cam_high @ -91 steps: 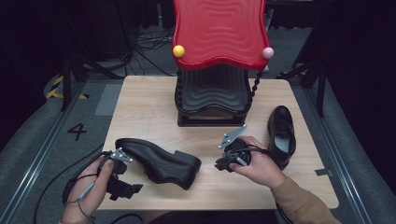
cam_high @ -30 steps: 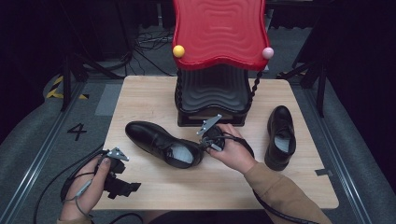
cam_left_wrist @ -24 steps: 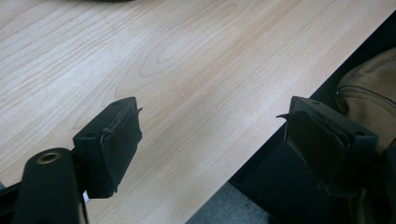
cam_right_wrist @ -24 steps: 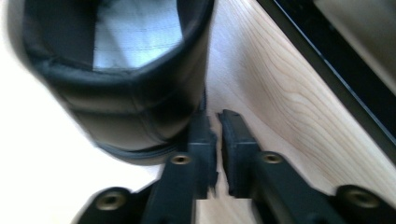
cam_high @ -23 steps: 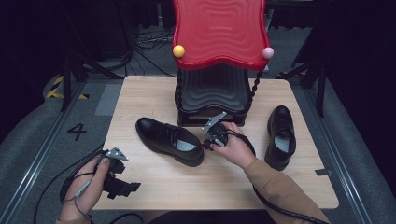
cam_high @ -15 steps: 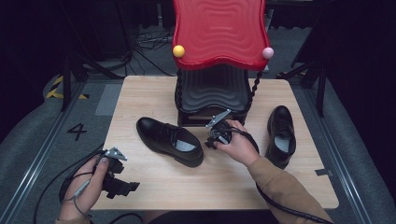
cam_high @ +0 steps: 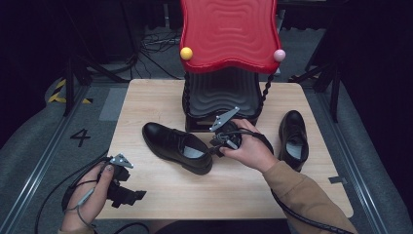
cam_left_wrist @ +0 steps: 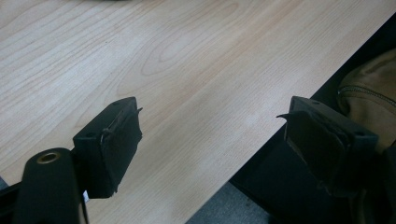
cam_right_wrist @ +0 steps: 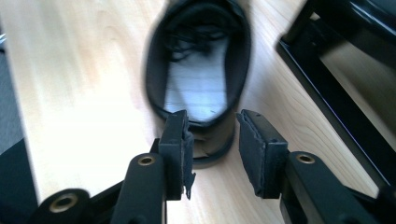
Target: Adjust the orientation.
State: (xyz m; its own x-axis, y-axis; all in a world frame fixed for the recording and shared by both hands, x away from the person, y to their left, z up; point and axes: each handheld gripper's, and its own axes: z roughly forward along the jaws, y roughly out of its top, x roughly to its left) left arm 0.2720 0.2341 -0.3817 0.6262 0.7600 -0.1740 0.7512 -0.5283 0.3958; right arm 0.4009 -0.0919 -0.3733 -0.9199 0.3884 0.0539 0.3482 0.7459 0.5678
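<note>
While the left gripper (cam_high: 127, 194) idles spread, the right gripper's (cam_right_wrist: 212, 140) fingers have just released the shoe (cam_right_wrist: 198, 79).

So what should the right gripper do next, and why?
Probably draw back from the left shoe and reach for the other shoe. The right gripper has just been opening, its fingers apart behind the heel, the shoe resting on the table.
</note>
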